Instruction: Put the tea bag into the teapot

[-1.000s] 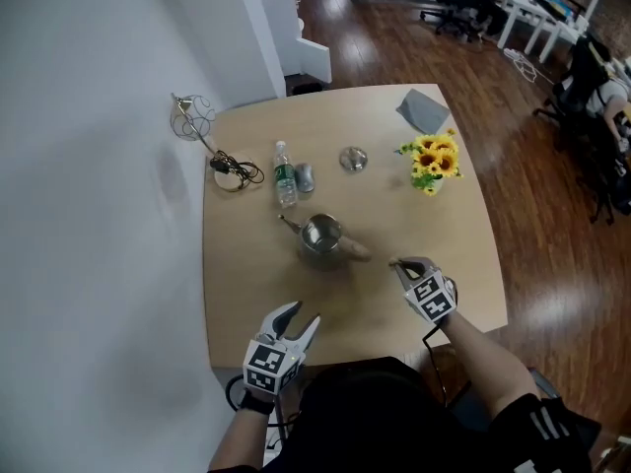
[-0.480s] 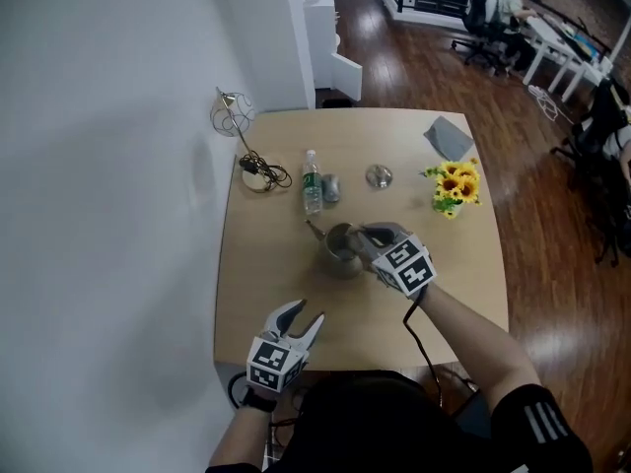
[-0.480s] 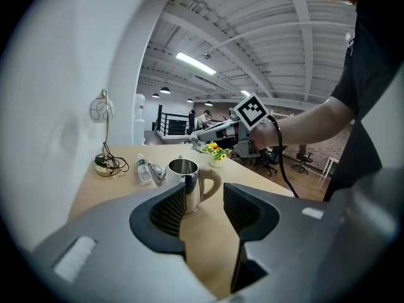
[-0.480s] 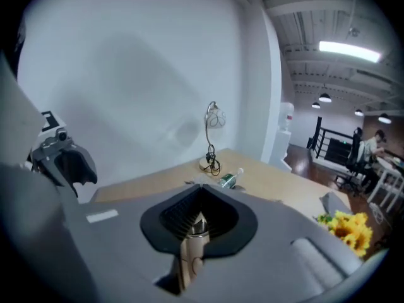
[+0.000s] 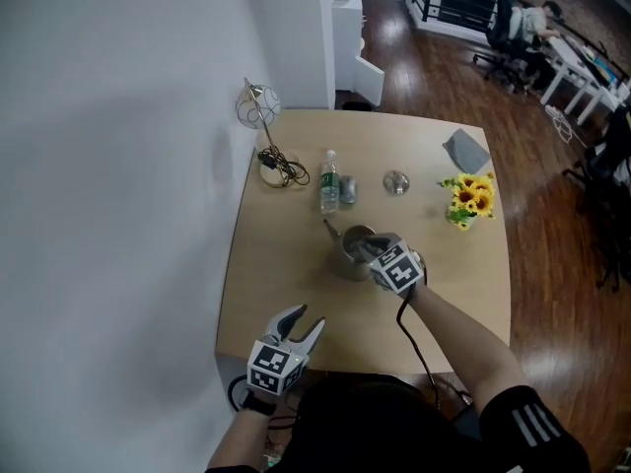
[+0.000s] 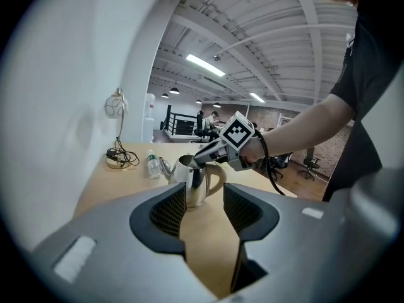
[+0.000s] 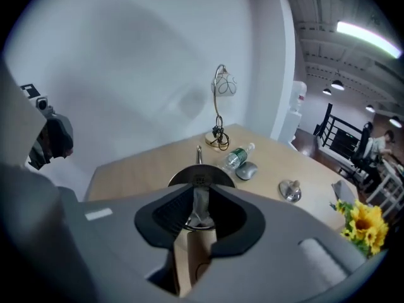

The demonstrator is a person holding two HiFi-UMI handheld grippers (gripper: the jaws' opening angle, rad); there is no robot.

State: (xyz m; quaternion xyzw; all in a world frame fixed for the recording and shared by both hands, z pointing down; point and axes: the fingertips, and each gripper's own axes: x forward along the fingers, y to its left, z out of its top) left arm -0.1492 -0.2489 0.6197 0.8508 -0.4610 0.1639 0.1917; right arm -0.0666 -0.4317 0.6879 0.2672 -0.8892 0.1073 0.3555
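Observation:
A steel teapot [image 5: 351, 260] stands lidless in the middle of the wooden table [image 5: 276, 274]. My right gripper [image 5: 371, 247] hangs over its open mouth, tips pointing down into it. In the right gripper view a pale tea bag [image 7: 201, 208] hangs between the jaws of the right gripper [image 7: 201, 218], right above the teapot's rim [image 7: 218, 175]. The jaws are opening and the pads stand slightly off the bag. My left gripper [image 5: 307, 321] rests near the table's front edge, open with nothing in it. In the left gripper view, the teapot [image 6: 192, 180] shows beyond the left gripper [image 6: 205, 208].
Behind the teapot lie a plastic bottle [image 5: 328, 182], a small grey object [image 5: 347, 193] and the teapot lid [image 5: 396, 181]. A wire lamp [image 5: 258, 106] with a coiled cable stands at the back left. Yellow flowers [image 5: 471, 197] and a grey cloth [image 5: 465, 151] sit at the right.
My right gripper has moved from the table's right front to above the teapot's mouth, and its jaws have come apart. The left gripper has stayed in place.

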